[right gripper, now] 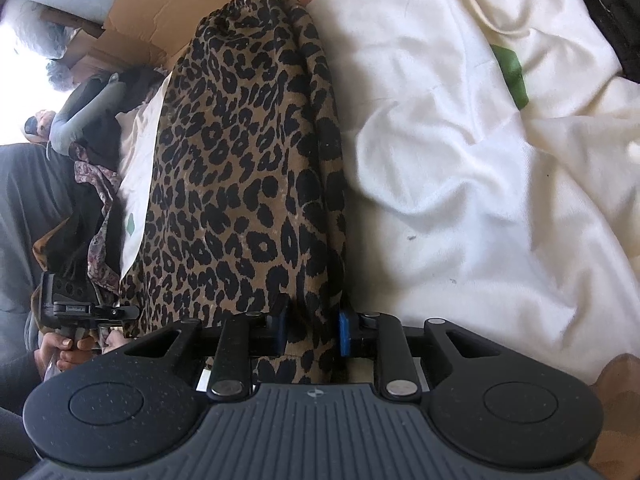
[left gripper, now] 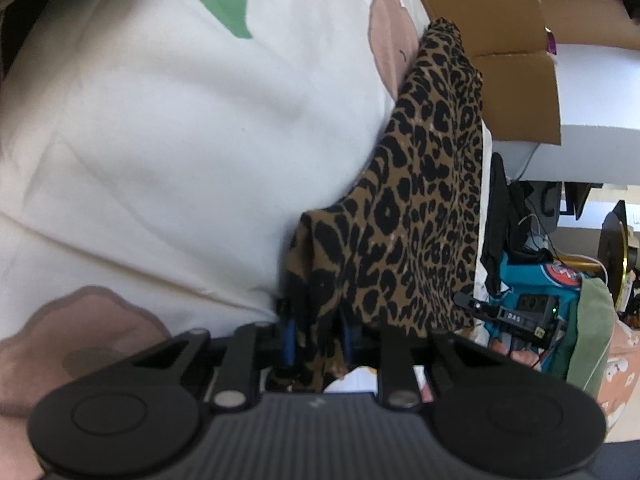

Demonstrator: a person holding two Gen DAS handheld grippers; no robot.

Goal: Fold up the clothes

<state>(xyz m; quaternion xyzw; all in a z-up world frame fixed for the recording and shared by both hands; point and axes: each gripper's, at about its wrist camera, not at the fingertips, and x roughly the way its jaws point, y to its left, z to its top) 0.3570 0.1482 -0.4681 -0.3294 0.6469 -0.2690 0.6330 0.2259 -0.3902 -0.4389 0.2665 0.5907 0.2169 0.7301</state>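
There, the left gripper (left gripper: 318, 330) and right gripper (right gripper: 312, 330) each pinched an edge of the leopard-print garment (right gripper: 244, 184) — stretched along the white bedsheet (right gripper: 460, 184), cardboard boxes (left gripper: 516, 92) crowding one side.

Open sheet on one side of us, clutter on the other.

We find the widest free run over the white sheet (right gripper: 460, 168), rumpled but bare toward its far edge. The leopard cloth (right gripper: 248, 168) stands as a tall ridge between both our grippers and that room; the left gripper (left gripper: 318, 340) and right gripper (right gripper: 312, 330) are each clamped on its near end. Beyond the ridge, cardboard boxes (left gripper: 500, 40) wall the sheet's far corner, and a heap of clothes (right gripper: 100, 184) crowds its edge.
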